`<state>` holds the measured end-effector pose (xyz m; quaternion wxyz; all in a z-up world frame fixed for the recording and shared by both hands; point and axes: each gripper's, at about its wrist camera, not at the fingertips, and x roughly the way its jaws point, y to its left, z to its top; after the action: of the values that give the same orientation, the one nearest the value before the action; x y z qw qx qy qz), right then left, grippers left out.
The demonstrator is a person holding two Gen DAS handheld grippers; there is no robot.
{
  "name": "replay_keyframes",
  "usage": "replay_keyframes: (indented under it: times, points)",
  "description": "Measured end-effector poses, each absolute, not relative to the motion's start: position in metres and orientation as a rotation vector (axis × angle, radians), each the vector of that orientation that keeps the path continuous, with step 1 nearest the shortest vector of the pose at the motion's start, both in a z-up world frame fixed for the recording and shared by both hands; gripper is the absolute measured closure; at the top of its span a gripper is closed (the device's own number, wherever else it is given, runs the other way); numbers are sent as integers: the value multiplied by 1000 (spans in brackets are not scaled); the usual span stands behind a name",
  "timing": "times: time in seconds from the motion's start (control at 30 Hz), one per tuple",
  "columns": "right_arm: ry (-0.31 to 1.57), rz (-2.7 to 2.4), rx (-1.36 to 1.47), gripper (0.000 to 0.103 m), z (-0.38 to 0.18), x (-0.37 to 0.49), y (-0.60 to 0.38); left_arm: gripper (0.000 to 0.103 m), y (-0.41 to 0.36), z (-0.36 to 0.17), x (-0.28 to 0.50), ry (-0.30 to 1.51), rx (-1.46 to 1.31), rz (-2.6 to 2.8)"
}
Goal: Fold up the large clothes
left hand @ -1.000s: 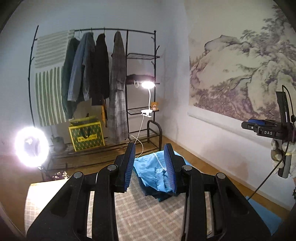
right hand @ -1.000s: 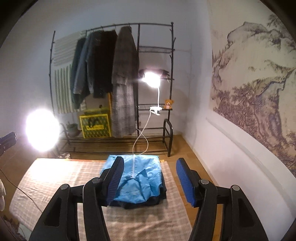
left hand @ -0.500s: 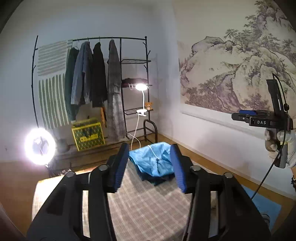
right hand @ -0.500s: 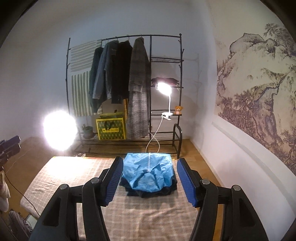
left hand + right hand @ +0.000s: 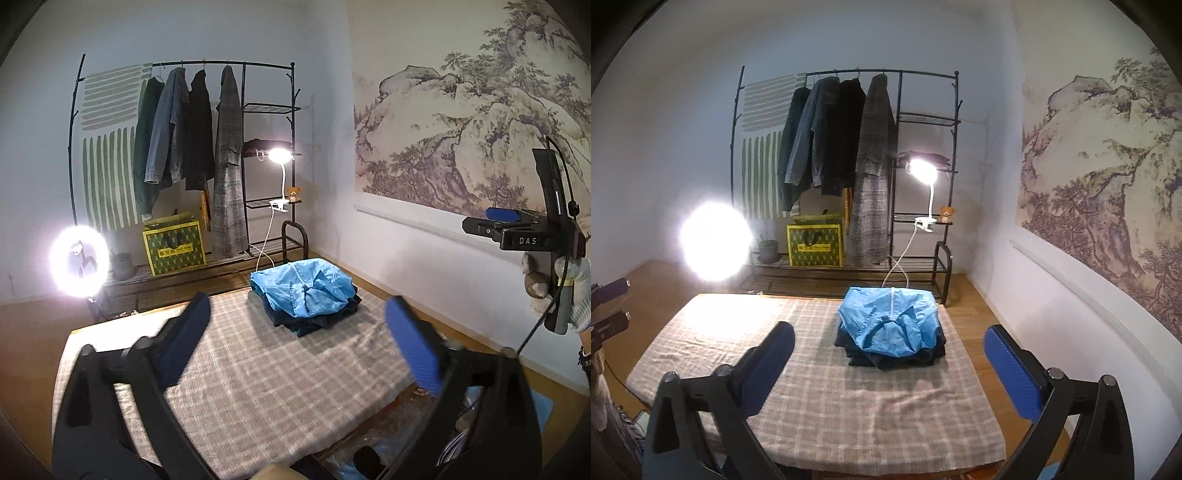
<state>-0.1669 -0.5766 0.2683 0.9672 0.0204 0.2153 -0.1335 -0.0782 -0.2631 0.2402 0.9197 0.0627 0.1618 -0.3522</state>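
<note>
Blue jacket folded, sits on dark folded clothes at table's far end. Left gripper and right gripper just spread wide, nothing between. Fold looks done; nothing unfolded visible.

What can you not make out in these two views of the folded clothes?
- Dark clothes, both views: the blue jacket on top covers most of them.
- Ring light, right view: glare hides it.
- Floor clutter, left view: table edge and left gripper block it.
</note>
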Motion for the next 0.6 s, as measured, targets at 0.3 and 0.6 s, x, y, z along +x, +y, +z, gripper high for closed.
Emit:
replay_keyframes:
  times: [0.3, 0.6]
  points:
    - [438, -303, 91, 0, 245, -171, -578, 0, -261, 212, -94, 338, 213, -666]
    - [414, -338, 132, 0, 209, -161, -572, 0, -260, 178, -80, 435, 170, -649]
